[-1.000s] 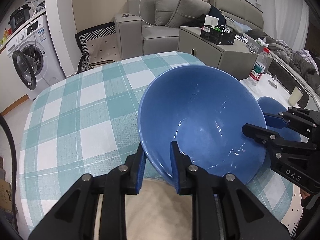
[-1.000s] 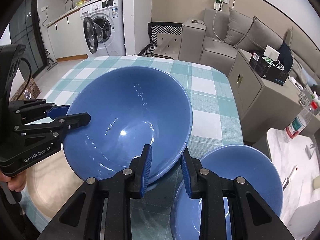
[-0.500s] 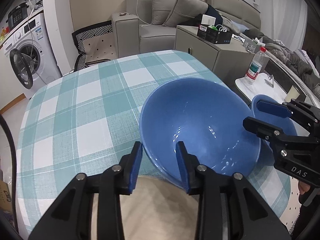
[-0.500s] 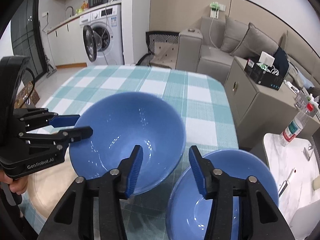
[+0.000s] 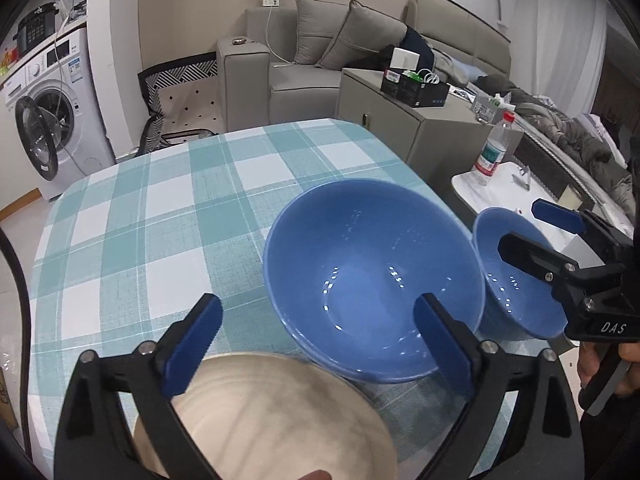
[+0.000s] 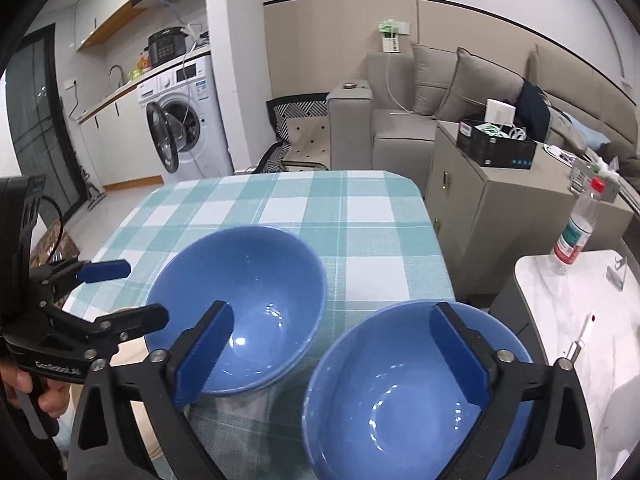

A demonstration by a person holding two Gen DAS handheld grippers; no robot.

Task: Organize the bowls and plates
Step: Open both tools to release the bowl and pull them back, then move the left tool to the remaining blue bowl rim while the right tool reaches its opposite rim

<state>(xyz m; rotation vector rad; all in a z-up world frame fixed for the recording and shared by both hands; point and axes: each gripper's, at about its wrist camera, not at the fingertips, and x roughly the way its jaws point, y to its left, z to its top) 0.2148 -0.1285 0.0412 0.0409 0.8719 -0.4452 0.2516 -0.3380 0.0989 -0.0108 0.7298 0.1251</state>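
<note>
Both jaws opening and gripping nothing, the left gripper (image 5: pixel 316 340) and right gripper (image 6: pixel 332 348) flank a large blue bowl (image 5: pixel 372 276) resting on the checked tablecloth (image 5: pixel 160 216), a second blue bowl (image 6: pixel 416 392) just beside it.

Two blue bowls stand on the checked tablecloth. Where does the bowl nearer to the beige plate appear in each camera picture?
Left wrist view: the bowl nearer the beige plate fills the centre, just beyond the beige plate; the second blue bowl is to its right.
Right wrist view: the same bowl sits left of centre; the second one is at lower right.
Shared landmark: the washing machine, door open, far left.
</note>
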